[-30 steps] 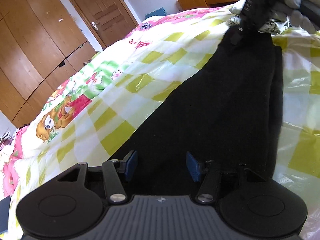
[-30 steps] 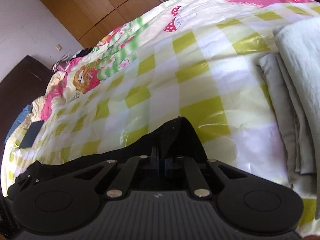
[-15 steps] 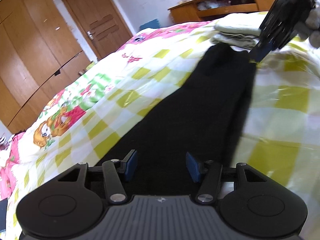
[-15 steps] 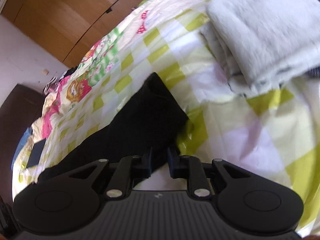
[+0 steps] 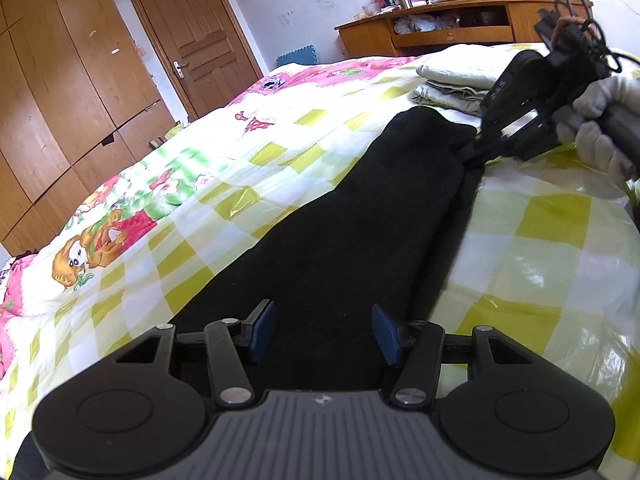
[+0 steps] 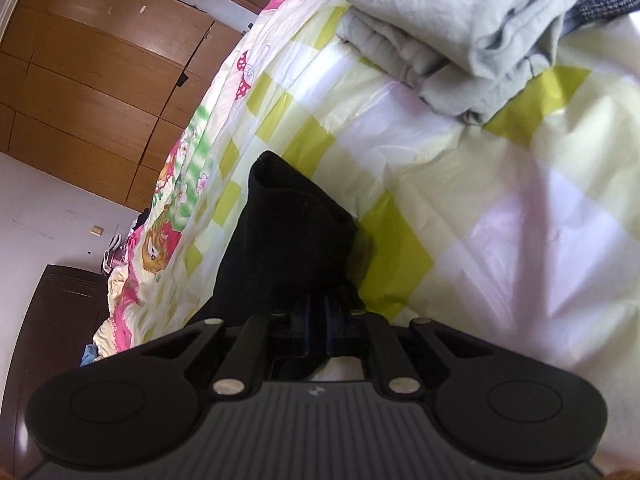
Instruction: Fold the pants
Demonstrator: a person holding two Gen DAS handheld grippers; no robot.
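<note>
My right gripper (image 6: 318, 320) is pinched closed on the far end of the black pants (image 6: 280, 240), fabric bunched between the pads. My left gripper (image 5: 323, 330) is spread wide w/ nothing in it, hovering over the near end of the pants (image 5: 340, 240). They lie in a long strip on the checked bedspread (image 5: 240, 168), legs seemingly laid one over the other, so I judge the lengthwise fold done; crosswise folds still left. Pale folded laundry (image 6: 440, 20) sits at 1 o'clock from the right gripper, just beyond the pants' end. Vs 1 s ago: right gripper has pulled back from the laundry, more of the pants' end now visible ahead of it; left gripper unchanged, open as before.
</note>
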